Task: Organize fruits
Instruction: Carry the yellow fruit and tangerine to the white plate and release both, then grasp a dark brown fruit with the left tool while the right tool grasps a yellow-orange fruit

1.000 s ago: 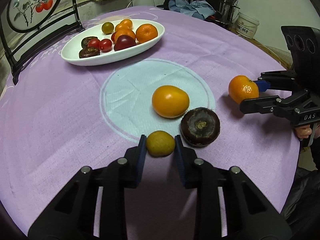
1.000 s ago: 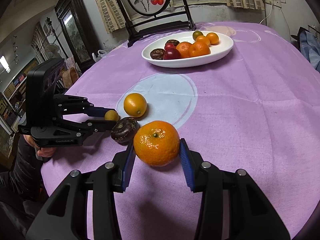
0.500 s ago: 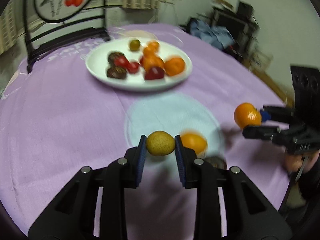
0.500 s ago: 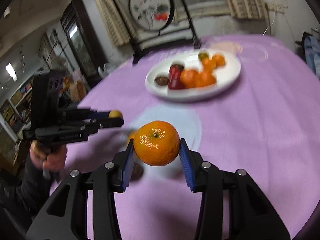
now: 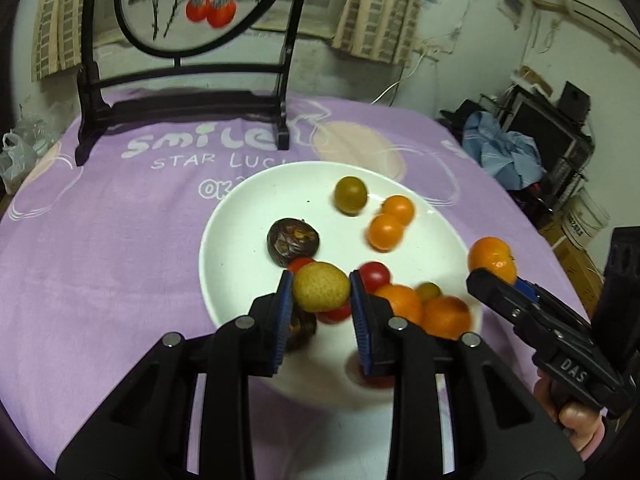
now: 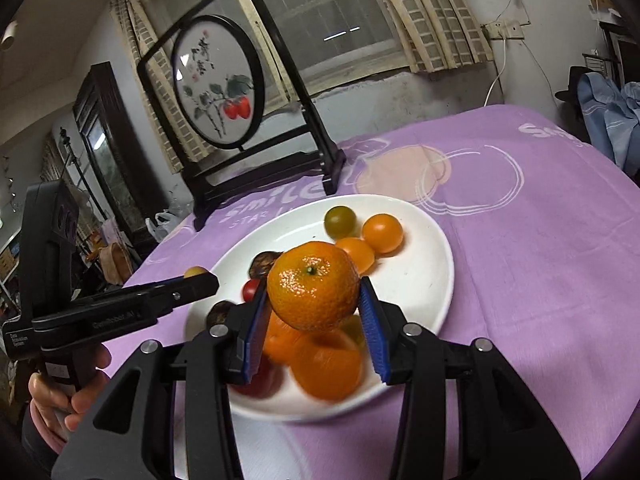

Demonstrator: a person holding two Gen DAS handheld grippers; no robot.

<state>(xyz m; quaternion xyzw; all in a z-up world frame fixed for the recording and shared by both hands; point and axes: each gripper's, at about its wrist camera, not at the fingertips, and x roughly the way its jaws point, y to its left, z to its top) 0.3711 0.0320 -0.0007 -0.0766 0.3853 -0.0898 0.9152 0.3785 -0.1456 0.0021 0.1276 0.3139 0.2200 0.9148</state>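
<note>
The small yellow-brown fruit [image 5: 320, 287] is sitting pinched between the blue pads of the left gripper [image 5: 319, 292], hanging in the air over the near part of the white plate [image 5: 240, 216]. It is looking rough-skinned and round, probably light and fairly firm, so a hold across its widest middle (as it is being held now) seems the safest; a grip nearer its top or bottom would likely let it squirt out. The mandarin [image 6: 313, 285] is being carried the same way by the right gripper [image 6: 314, 308], its fingers closed onto the fruit's two sides, stem end facing the camera, above the plate's near half. Its peel is looking pebbled and slightly glossy, and I judge it heavier than the small fruit, with a soft skin that could bruise under a hard squeeze.

Beneath both grippers the plate is already holding a crowd: a dark wrinkled fruit [image 5: 293, 241], an olive-green tomato [image 5: 351, 195], two small orange tomatoes [image 5: 386, 231] side by side, red cherry tomatoes [image 5: 375, 275], and larger orange fruits [image 5: 446, 317] at the near edge (these are blurred, so their exact number is hard to tell). The barest stretch of plate is lying toward its far left side.

Around the plate the purple tablecloth [image 5: 100, 240] is spreading out with white lettering, and a black-framed painted screen [image 5: 180, 4] is standing behind it on the table's far side.
</note>
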